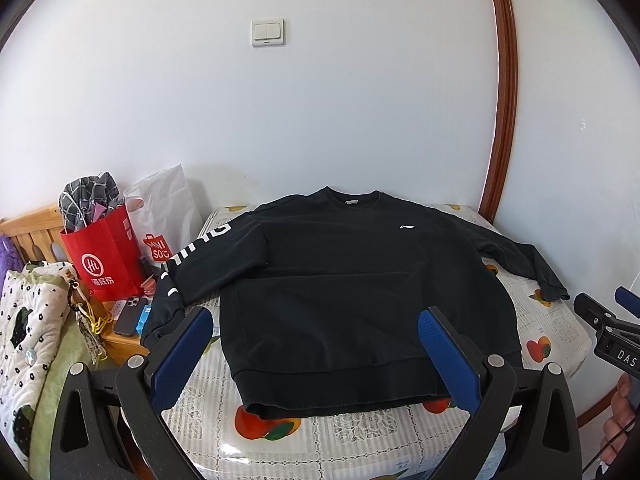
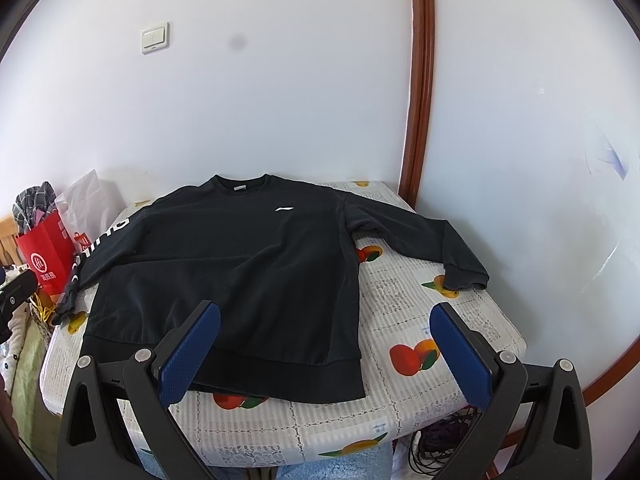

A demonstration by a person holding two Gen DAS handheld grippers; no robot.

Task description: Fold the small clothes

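While both grippers hover at the near edge of the bed [image 2: 460, 300] with fingers spread wide and empty, the sweatshirt [image 1: 340, 280] lies flat, front up, collar toward the far edge, one sleeve reaching the right edge, the other hanging off the left. It looks soft, thick and limp, likely to sag and drag rather than slide. Best holds are probably the ribbed hem corners or the cuffs, left gripper [image 1: 316, 356] and right gripper [image 2: 326, 348] one apiece

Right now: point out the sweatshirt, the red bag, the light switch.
sweatshirt [image 2: 240, 272], right wrist view, middle of the chest panel
red bag [image 1: 106, 258], left wrist view, front face near the white logo
light switch [image 1: 267, 32], left wrist view, centre of the plate
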